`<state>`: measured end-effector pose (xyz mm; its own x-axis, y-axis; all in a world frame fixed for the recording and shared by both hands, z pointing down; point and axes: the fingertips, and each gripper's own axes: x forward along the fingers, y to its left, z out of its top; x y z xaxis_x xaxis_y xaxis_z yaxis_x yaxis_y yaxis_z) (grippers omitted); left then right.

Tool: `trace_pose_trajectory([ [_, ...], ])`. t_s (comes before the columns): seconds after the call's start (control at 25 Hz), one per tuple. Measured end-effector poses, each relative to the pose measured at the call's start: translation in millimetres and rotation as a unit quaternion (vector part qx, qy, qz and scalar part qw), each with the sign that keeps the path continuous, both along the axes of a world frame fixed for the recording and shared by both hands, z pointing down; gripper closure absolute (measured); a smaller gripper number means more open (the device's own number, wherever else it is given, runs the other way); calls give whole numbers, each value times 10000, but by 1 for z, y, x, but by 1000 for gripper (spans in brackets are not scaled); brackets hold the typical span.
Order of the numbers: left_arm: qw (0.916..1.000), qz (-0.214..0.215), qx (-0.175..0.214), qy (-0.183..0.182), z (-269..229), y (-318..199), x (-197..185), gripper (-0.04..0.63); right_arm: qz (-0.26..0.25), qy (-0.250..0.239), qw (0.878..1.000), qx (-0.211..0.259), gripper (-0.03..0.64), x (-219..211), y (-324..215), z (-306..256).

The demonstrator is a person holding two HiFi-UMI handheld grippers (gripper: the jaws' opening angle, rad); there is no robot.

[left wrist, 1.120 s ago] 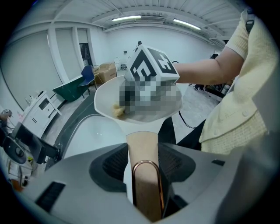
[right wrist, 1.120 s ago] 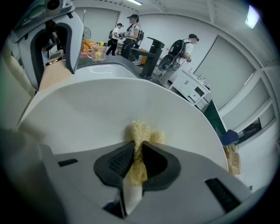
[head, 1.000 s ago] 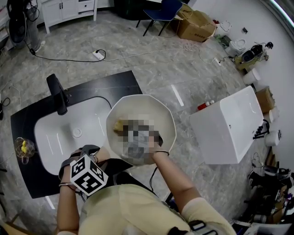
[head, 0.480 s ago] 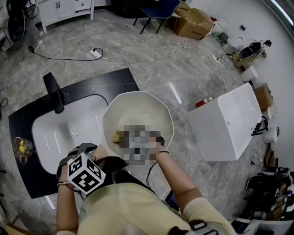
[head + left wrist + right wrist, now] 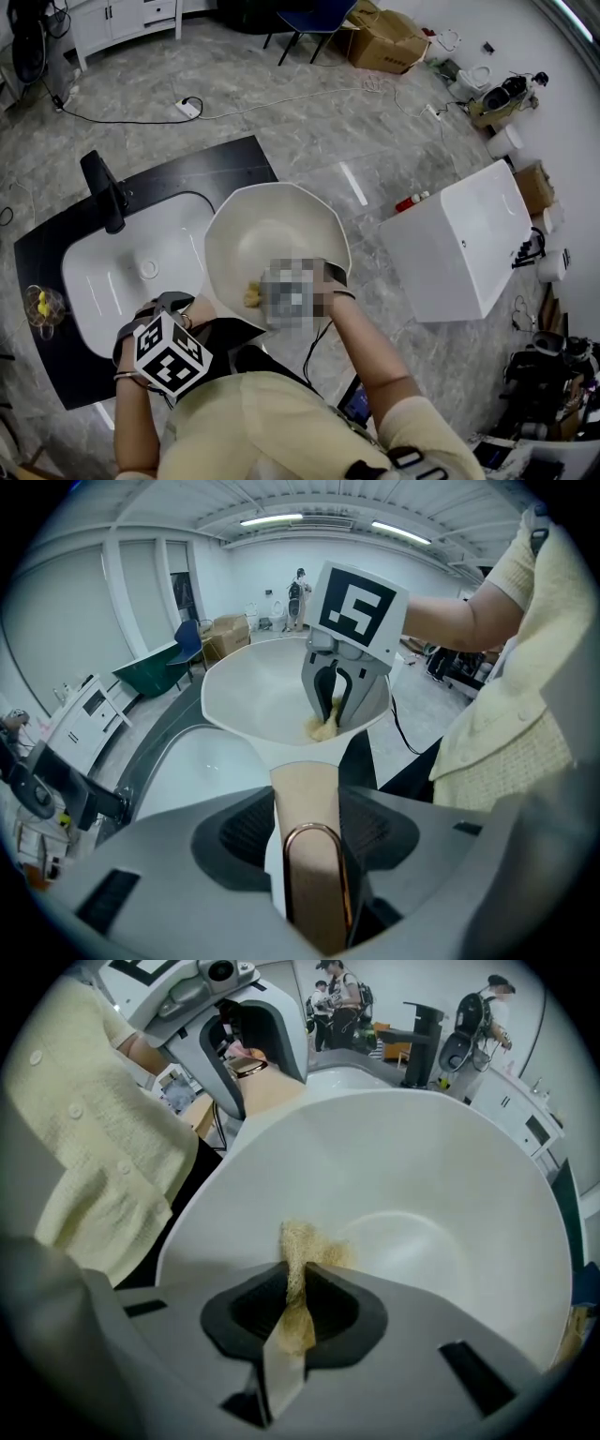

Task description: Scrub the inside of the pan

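We hold the one white pan (image 5: pixel 272 230) at the middle of the head view, just right of the sink (image 5: pixel 98 281) — the left gripper (image 5: pixel 307 799) is clamped wide on its tan handle (image 5: pixel 311 874) to steady it. The right gripper (image 5: pixel 298 1288) pinches the single yellow scrubber (image 5: pixel 300 1241) narrowly, pressing it on the pan's inner wall near the lower rim — two grippers, one job each.

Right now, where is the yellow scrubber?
In the head view the scrubber lies against the near inner wall of the pan, pinched in the right gripper.
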<state>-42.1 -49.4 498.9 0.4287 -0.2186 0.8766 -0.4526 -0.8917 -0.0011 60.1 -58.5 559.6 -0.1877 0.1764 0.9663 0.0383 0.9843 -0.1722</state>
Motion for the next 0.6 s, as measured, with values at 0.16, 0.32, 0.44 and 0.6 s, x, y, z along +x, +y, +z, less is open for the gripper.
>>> trace_pose_trajectory([
  [0.16,10000,8,-2,1,0,0,0,382,-48,297,9990,-338,552,15,8,0],
  [0.32,10000,10,0,0,-1,0,0,382,-70,706,9963,-478,552,33,10,-1],
  [0.44,10000,15,-4,-8,-1,0,0,382,7,954,9943,-470,552,45,6,-1],
  [0.6,10000,19,-2,-2,0,0,1,382,102,1443,9889,-332,552,67,-2,4],
])
